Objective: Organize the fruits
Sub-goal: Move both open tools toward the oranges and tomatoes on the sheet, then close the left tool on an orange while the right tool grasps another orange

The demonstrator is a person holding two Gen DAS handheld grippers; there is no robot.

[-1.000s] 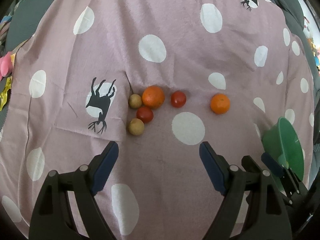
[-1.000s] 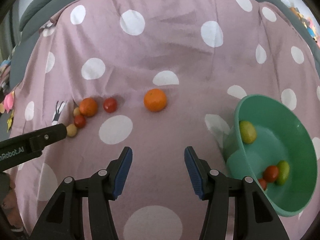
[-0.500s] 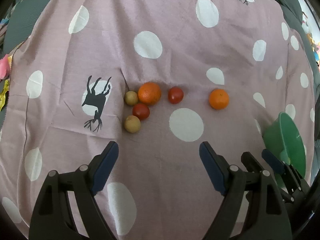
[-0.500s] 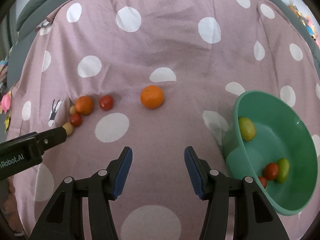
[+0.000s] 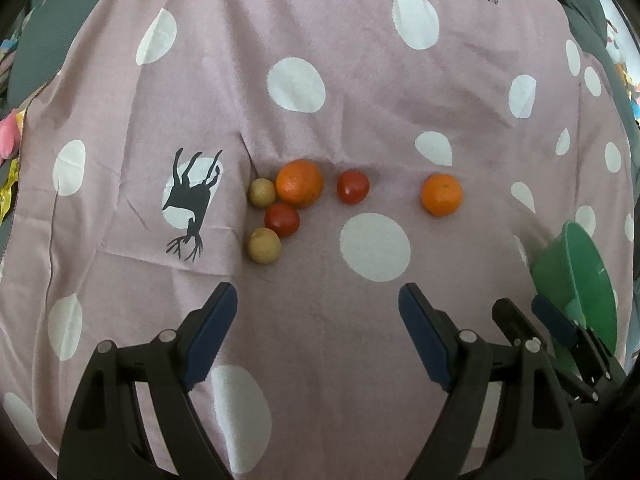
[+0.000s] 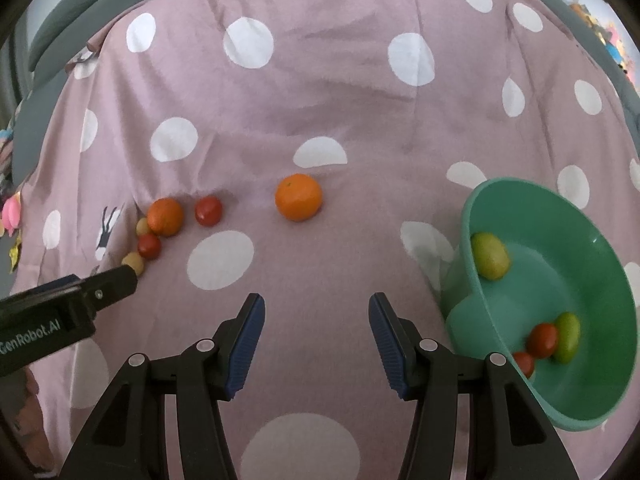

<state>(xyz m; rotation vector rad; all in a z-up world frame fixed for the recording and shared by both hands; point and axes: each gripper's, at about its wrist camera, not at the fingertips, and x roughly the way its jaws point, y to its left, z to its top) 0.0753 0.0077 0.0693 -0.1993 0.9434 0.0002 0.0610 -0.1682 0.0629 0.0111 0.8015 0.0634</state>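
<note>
On the pink spotted cloth lie a cluster of fruit: an orange (image 5: 299,183), two tan round fruits (image 5: 262,192) (image 5: 263,245), a red tomato (image 5: 282,220), and a second tomato (image 5: 352,186) to its right. A lone orange (image 5: 441,194) (image 6: 298,197) lies further right. The green bowl (image 6: 592,408) (image 5: 576,264) at the right holds two green fruits (image 6: 489,256) and two tomatoes (image 6: 542,340). My left gripper (image 5: 318,304) is open, short of the cluster. My right gripper (image 6: 316,316) is open, short of the lone orange, with nothing between its fingers.
The cloth (image 5: 360,80) covers a grey padded surface (image 6: 100,12) showing at the far edges. Coloured toys (image 5: 8,140) lie at the left border. The left gripper's body (image 6: 68,308) reaches in at the left of the right wrist view.
Both cameras have drifted slightly, so the fruit sits a little higher in each view. Nothing was taken or let go, and both grippers stay open.
</note>
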